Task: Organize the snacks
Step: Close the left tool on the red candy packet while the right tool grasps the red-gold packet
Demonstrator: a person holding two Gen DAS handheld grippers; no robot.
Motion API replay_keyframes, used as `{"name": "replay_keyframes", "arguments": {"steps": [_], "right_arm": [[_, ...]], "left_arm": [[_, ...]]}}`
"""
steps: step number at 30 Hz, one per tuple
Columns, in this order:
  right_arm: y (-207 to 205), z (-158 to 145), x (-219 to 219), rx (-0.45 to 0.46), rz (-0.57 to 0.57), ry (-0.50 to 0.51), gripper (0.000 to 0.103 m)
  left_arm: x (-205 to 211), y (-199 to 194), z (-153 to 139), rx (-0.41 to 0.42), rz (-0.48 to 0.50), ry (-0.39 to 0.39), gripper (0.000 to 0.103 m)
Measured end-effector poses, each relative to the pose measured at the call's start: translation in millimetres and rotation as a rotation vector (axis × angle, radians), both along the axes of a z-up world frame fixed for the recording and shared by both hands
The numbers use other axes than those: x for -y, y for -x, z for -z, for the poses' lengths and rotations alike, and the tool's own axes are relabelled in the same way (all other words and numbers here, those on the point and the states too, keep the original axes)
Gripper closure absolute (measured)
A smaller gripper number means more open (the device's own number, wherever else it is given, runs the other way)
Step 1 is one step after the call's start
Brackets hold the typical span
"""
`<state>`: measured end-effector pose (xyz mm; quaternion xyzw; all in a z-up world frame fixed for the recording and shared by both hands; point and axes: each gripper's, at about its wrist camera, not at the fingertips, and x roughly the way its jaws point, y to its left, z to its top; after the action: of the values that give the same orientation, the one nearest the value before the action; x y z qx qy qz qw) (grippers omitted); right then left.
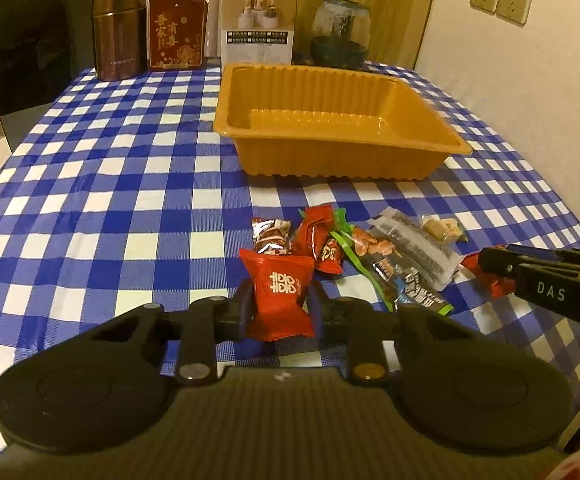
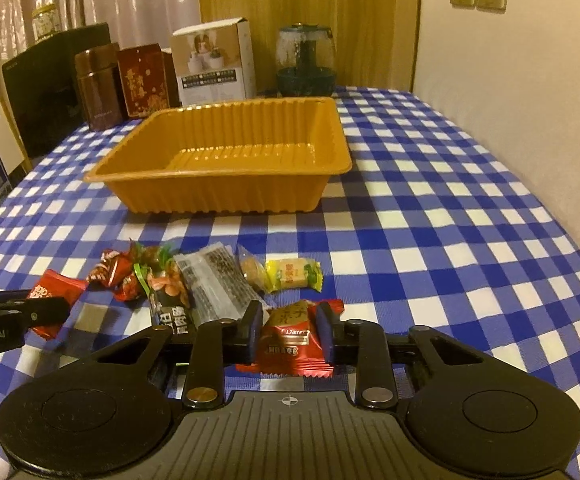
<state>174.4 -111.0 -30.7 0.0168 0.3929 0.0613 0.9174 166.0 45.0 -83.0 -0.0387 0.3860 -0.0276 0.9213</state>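
A: Left gripper (image 1: 278,304)?
B: Clamped on a red candy (image 1: 280,292), just off the checked cloth (image 1: 110,200).
A: Right gripper (image 2: 288,332)?
B: Pinching a red date snack (image 2: 288,336). Remaining snacks (image 2: 210,280) lie before the empty orange tray (image 2: 218,196).

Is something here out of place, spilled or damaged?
Nothing looks damaged or spilled. The snacks lie in a loose pile on the tablecloth in front of the tray, which holds nothing yet. The left gripper and right gripper are each shut on a red packet.
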Motion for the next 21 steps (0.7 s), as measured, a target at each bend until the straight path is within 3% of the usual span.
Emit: {"name": "replay_keyframes", "arguments": {"steps": [5, 7, 8, 17, 19, 20, 21], "right_arm": [[2, -9, 1, 0.033, 0.016, -0.008, 0.075], [3, -12, 0, 0.048, 0.018, -0.011, 0.081], [3, -14, -1, 0.055, 0.016, -0.007, 0.103], [6, -8, 5, 0.035, -0.016, 0.023, 0.102], [5, -3, 9, 0.01, -0.012, 0.026, 0.096], [4, -1, 10, 0.002, -0.009, 0.037, 0.079], [5, 1, 12, 0.0, -0.008, 0.04, 0.049]], "left_arm": [[1, 0, -10, 0.016, 0.01, -0.002, 0.078], [1, 0, -15, 0.024, 0.015, -0.002, 0.078], [2, -1, -17, 0.028, 0.018, -0.002, 0.078], [5, -4, -22, 0.042, 0.043, -0.003, 0.078], [7, -5, -19, 0.036, 0.051, 0.001, 0.078], [7, -5, -17, 0.033, 0.055, 0.004, 0.078], [8, -5, -15, 0.028, 0.059, 0.006, 0.078]]}}
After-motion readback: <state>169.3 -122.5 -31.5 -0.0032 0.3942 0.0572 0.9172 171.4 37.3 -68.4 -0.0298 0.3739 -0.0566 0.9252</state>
